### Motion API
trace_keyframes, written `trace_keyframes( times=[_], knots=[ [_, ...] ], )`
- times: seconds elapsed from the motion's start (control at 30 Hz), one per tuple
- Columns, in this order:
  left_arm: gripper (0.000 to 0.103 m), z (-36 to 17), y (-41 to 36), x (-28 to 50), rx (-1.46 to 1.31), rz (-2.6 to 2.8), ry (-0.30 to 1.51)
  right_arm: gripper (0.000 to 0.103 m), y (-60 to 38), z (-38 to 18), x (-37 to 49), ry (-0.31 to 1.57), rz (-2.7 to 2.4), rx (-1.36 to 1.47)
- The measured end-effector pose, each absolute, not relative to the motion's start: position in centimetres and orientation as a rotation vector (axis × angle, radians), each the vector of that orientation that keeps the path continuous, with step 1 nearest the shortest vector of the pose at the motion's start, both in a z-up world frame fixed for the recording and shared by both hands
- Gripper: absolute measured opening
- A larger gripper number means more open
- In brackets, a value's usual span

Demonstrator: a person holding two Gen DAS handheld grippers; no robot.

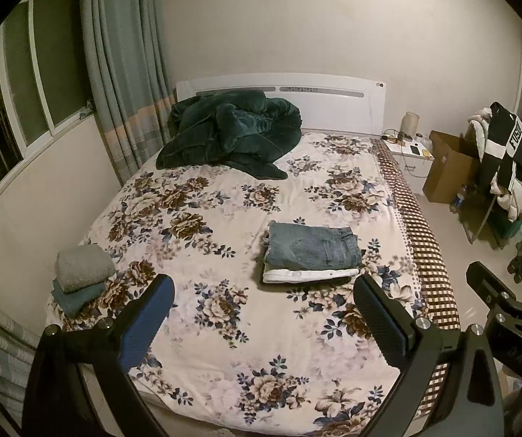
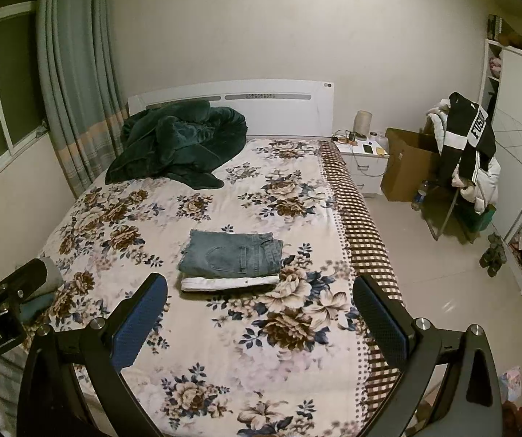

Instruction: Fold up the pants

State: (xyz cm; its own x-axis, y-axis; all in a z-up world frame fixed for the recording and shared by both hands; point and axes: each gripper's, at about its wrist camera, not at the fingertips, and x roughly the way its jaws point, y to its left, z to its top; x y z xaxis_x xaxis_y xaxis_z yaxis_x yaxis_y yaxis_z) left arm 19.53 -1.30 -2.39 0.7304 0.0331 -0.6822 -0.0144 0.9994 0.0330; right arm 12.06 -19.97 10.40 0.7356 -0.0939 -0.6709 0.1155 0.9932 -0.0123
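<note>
Hovering above the foot of the bed (image 1: pixel 224 346), the left gripper (image 1: pixel 264 313) has its jaws wide apart and holds nothing. Left of its jaws lies a small stack of grey and teal folded cloth (image 1: pixel 80 278). Ahead of the jaws and a little right sits the folded jeans (image 1: pixel 311 245), placed on top of a folded white pants (image 1: pixel 310 276). The right gripper (image 2: pixel 261 313) also stands with jaws spread and empty, and the jeans (image 2: pixel 231 255) are ahead, toward its left finger. I judge the folding is finished or nearly so. To do the next step well, approach low and grip only one layer edge, so the stack does not slide.
</note>
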Motion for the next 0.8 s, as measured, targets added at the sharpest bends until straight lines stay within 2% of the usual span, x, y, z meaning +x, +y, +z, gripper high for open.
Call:
trace_keyframes(
  times=[0.8],
  knots=[
    [0.1, -2.1, -0.2, 19.0, 0.017, 0.017, 0.746, 0.103, -19.2, 10.5, 12.3, 0.734, -0.103, 0.033]
  ],
)
